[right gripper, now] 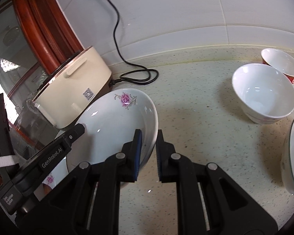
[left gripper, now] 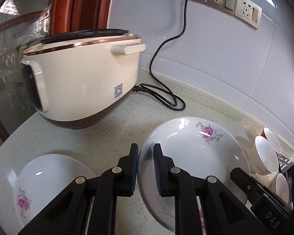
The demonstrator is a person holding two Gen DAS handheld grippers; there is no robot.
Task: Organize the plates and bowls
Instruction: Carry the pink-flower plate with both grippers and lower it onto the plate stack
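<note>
With 2 grips clamped on its opposite rims, the left hand-held gripper [left gripper: 145, 152] and right hand-held gripper [right gripper: 148, 139] should keep the flowered plate [left gripper: 192, 146] level and lower it squarely onto the other plate [left gripper: 47, 174].

Left gripper [left gripper: 146, 157] fingers clamping flowered plate [left gripper: 196, 148] rim, rice cooker [left gripper: 82, 82] behind

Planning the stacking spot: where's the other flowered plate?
In the left wrist view, the second flowered plate lies flat on the counter, lower left, in front of the rice cooker.

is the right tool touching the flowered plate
Touching: the right wrist view shows the right tool pinching the flowered plate's rim between its pads.
</note>
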